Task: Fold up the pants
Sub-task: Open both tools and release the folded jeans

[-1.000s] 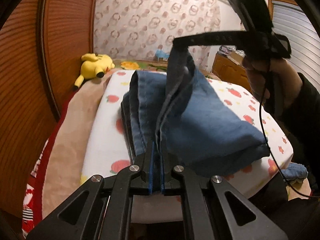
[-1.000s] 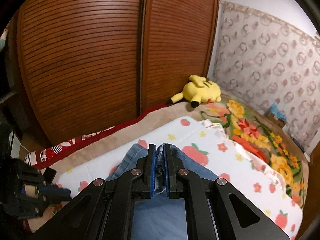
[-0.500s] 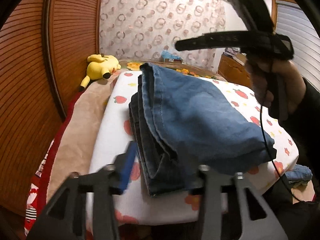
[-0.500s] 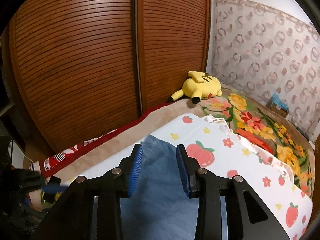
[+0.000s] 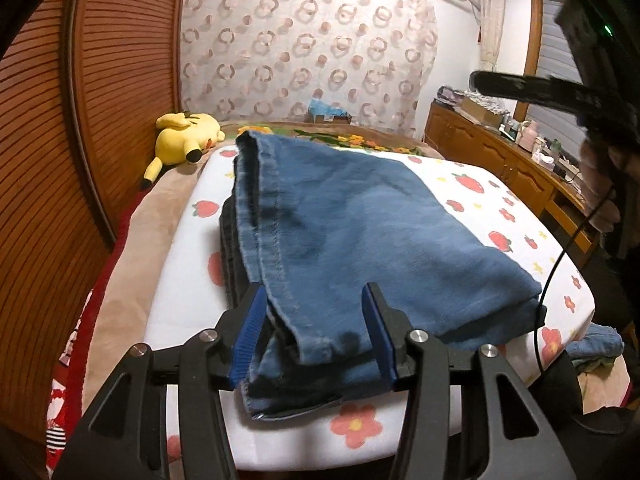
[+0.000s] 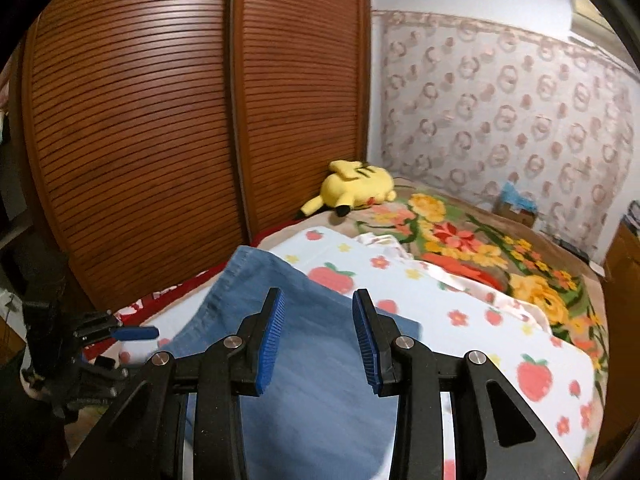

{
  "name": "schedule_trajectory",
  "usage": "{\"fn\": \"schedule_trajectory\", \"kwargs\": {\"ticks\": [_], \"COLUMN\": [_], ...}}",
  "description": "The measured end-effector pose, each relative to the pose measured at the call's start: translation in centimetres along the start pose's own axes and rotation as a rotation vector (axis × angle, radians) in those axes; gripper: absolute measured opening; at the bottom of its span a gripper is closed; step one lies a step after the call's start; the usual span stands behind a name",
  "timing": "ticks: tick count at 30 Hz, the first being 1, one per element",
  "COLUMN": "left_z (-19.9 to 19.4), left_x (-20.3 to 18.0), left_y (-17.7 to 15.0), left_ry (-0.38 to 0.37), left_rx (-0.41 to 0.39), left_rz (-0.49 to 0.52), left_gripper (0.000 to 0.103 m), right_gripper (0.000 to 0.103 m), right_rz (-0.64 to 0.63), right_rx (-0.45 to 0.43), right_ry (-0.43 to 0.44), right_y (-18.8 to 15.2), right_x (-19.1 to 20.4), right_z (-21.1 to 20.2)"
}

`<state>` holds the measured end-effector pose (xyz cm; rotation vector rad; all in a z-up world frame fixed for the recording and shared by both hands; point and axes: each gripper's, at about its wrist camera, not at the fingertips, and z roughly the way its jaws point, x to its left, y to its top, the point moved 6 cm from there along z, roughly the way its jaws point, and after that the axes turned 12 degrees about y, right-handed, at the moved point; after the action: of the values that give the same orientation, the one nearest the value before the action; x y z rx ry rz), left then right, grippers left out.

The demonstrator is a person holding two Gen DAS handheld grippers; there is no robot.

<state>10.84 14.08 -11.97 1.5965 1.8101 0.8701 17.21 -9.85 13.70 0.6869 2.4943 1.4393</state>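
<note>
The blue jeans (image 5: pixel 360 220) lie folded in a flat stack on the strawberry-print sheet (image 5: pixel 480 188). My left gripper (image 5: pixel 314 300) hovers at the stack's near corner. Its jaws are opening; the corner lies between the blue pads (image 5: pixel 250 344), which do not press on it. In the right wrist view my right gripper (image 6: pixel 319 296) stands open above the jeans (image 6: pixel 304 380), gripping nothing. The right gripper (image 5: pixel 532 88) also shows at the upper right of the left wrist view, held by a hand (image 5: pixel 600 176). The left gripper (image 6: pixel 132 333) appears at the far left of the right wrist view.
A yellow plush toy (image 5: pixel 184 136) lies at the bed's far left corner beside slatted wooden wardrobe doors (image 6: pixel 160 140). A floral blanket (image 6: pixel 480 248) covers the far part of the bed. A wooden dresser (image 5: pixel 500 152) stands on the right. Another blue cloth (image 5: pixel 596 344) lies off the bed's right edge.
Both grippers went from shut on the lifted jeans fold to open. The fold dropped flat onto the stack. The right gripper pulled away to the right.
</note>
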Motion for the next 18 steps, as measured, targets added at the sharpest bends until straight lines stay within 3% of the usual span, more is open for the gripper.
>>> {"fn": "schedule_trajectory", "kwargs": {"ticks": [11, 14, 16, 18], "left_z": [-0.3, -0.6, -0.6, -0.6], "left_x": [-2.8, -3.5, -3.9, -4.4], "left_y": [1.6, 2.0, 2.4, 2.6], "left_ry": [-0.049, -0.057, -0.07, -0.074], "left_rx": [-0.024, -0.04, -0.047, -0.051], "left_rz": [0.035, 0.047, 0.046, 0.05], "left_gripper": [0.051, 0.064, 0.078, 0.081], "right_gripper": [0.037, 0.037, 0.04, 0.042], "right_rz": [0.02, 0.015, 0.006, 0.003], "right_rx": [-0.023, -0.038, -0.044, -0.044], "right_ry": [-0.12, -0.143, -0.151, -0.152], "right_y": [-2.2, -2.0, -2.0, -2.3], "right_x": [0.9, 1.6, 1.9, 2.1], "right_z": [-6.5, -7.9, -8.6, -8.5]}}
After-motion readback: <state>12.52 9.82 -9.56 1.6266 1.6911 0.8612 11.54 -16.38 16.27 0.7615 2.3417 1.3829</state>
